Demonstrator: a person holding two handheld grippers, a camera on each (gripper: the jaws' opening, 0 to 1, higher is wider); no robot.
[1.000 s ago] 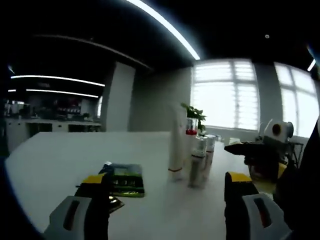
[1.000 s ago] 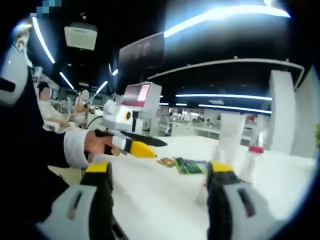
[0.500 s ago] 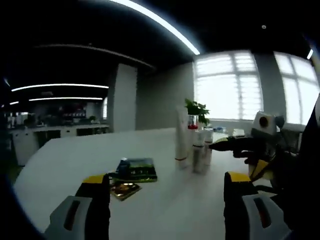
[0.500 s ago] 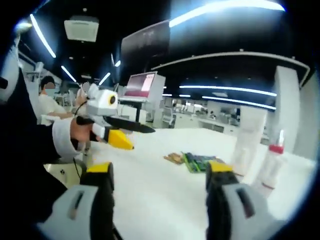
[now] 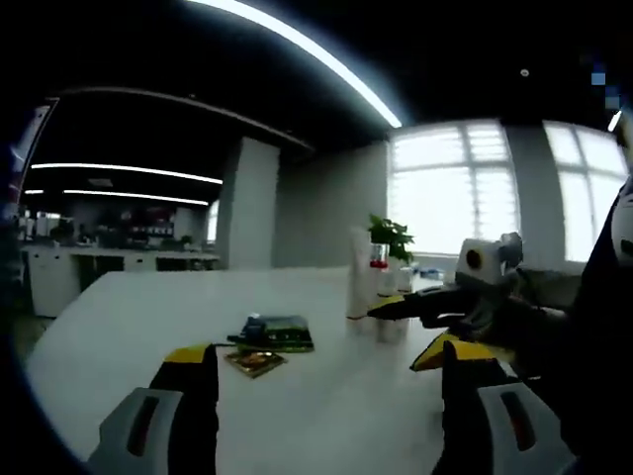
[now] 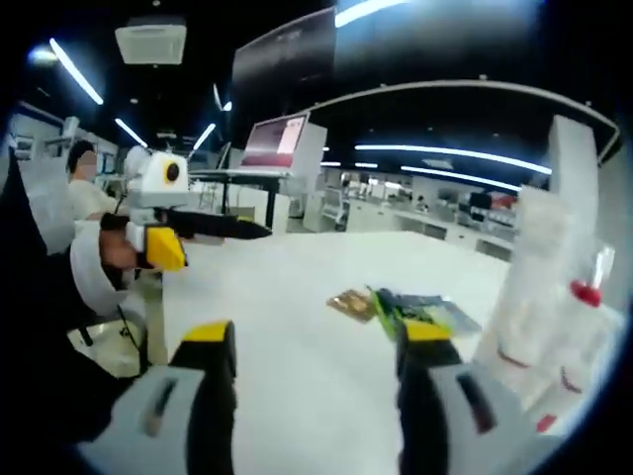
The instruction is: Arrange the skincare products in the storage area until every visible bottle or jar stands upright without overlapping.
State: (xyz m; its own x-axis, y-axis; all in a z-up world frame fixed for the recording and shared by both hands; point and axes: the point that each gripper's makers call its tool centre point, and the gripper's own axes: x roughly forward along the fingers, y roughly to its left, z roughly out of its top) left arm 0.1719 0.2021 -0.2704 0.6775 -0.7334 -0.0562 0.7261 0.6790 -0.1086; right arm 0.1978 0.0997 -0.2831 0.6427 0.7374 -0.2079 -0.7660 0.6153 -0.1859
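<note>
Both claws empty, jaws spread wide, held above the white surface (image 5: pixel 129 327) and touching nothing.

Left claw (image 5: pixel 326 416): aimed across the surface toward the cluster of upright products. Tall white tube (image 5: pixel 358 275) and red-capped bottle (image 5: pixel 380 280) standing close together at the far side, more bottles just behind, count unclear. Green plant (image 5: pixel 390 234) in the background beyond them. Right claw reaching in from the right of this view, tips near the cluster.

Right claw (image 6: pixel 309 396): white tube (image 6: pixel 532 267) and red-capped bottle (image 6: pixel 579 317) at the right edge, blurred, apparently upright. Green packet (image 6: pixel 420 309) lying flat mid-surface, gold sachet (image 6: pixel 350 304) just beside it, touching or nearly so. Left claw held off to the left, well apart from the products.

Risks, as judged:
- Cluster packed tight; an open jaw swung in from the side likely to clip a neighbour and topple it, tall tube first, being narrow-based.
- Flat packet and sachet hard to pinch off a smooth surface; likely to slide rather than lift, possibly into the bottles.
- Bottles overlapping in view; spacing them out needs a grip low on the body, otherwise tipping.
- Poor detail at the view edge; misjudged approach plausible.
</note>
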